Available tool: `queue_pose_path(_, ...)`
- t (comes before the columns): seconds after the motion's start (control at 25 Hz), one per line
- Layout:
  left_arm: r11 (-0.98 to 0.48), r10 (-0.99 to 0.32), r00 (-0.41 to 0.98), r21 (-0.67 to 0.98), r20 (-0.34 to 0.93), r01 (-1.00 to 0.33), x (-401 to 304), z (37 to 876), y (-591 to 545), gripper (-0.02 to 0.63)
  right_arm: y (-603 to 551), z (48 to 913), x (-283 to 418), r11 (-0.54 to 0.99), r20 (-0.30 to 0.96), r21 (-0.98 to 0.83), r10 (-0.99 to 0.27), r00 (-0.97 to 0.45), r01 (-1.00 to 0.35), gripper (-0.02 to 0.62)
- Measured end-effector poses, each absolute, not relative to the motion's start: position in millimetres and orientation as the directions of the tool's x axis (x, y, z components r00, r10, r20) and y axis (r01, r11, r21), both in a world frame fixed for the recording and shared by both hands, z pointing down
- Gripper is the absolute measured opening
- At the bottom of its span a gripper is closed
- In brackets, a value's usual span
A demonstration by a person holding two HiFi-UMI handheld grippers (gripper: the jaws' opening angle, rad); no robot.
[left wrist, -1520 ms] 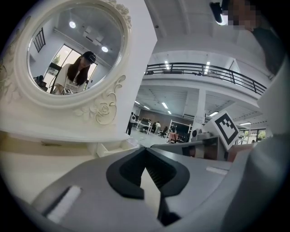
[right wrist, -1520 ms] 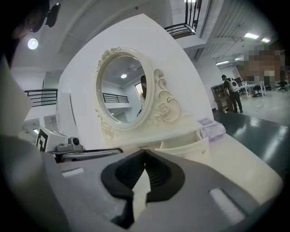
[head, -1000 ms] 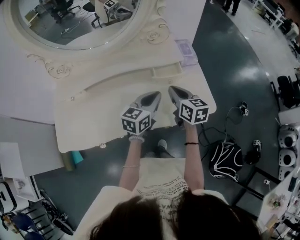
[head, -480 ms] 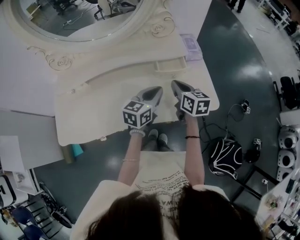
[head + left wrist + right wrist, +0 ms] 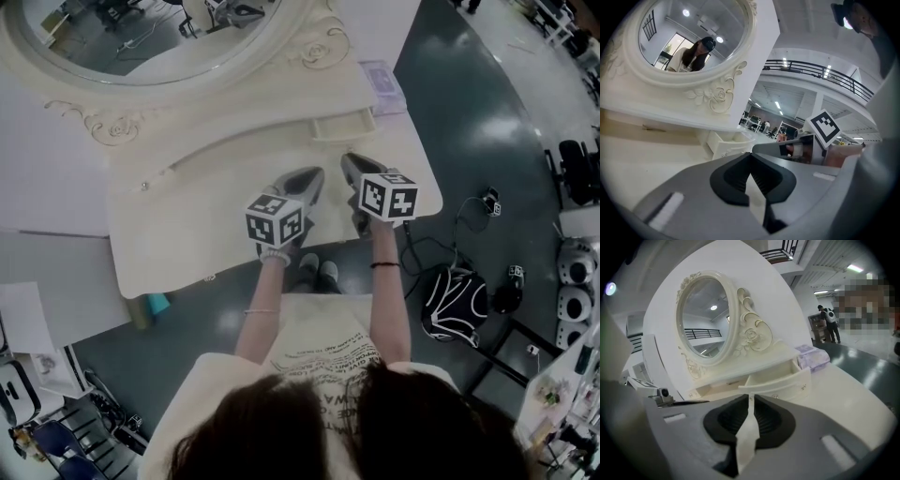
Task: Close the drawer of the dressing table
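Note:
The cream dressing table carries an oval mirror. Its small right drawer stands pulled out; the front panel with tiny knobs shows in the right gripper view and the drawer appears in the left gripper view. Both grippers hover side by side over the tabletop's front right part. My left gripper is shut and empty. My right gripper points at the drawer from a short way off; its jaws are opening, a thin slit between them and nothing in it.
A lilac box sits on the table's right end beside the drawer. On the dark floor to the right lie a backpack and cables. The person's shoes stand at the table's front edge.
Both grippers have sunk a little toward the tabletop and edged nearer the drawer, still side by side. The drawer stays pulled out.

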State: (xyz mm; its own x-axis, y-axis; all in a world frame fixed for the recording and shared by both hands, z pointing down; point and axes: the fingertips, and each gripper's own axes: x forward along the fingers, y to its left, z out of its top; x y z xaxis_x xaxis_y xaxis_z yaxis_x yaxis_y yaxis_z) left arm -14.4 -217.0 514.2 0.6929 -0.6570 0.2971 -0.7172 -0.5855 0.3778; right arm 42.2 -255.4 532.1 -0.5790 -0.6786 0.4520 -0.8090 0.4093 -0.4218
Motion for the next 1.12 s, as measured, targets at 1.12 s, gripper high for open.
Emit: queue_pose_path(1.12,-0.574,-0.629,0.698,0.401,0.343,-0.714,-19.3,536.9,-245.9,0.000,-289.5,574.7,62.8,0.255,0.580,-0.384,-0.681,-0.447,-0.887,0.143)
